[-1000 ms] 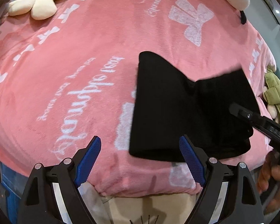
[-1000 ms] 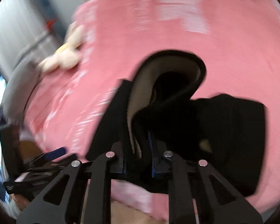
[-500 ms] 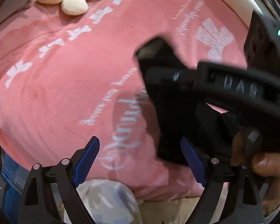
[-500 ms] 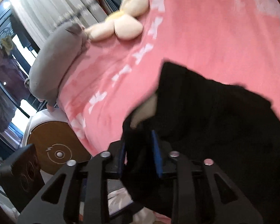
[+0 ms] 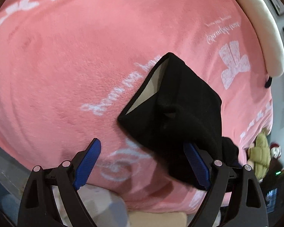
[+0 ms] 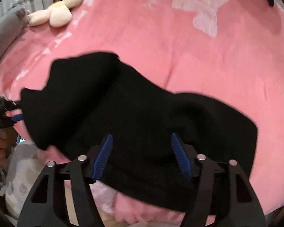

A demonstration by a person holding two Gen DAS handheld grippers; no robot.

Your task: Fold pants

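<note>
The black pants (image 5: 181,113) lie folded in a loose bundle on the pink blanket (image 5: 66,66), with a pale lining showing at the far-left fold. My left gripper (image 5: 142,162) is open, its right finger against the pants' near edge. In the right wrist view the pants (image 6: 132,113) spread across the blanket near the bed's front edge. My right gripper (image 6: 141,155) is open, both blue pads over the black cloth, holding nothing. The left gripper's tip (image 6: 11,113) shows at the pants' left edge.
A cream flower-shaped plush (image 6: 56,13) and a grey pillow (image 6: 3,34) lie at the far left of the bed. A white cushion (image 5: 263,30) runs along the far right. A green plush (image 5: 261,157) sits beyond the bed's right side. The bed's front edge is just below both grippers.
My right gripper has let go of the pants and opened; the lifted fold now lies on the bundle. The left gripper has moved closer to the pants' left edge.
</note>
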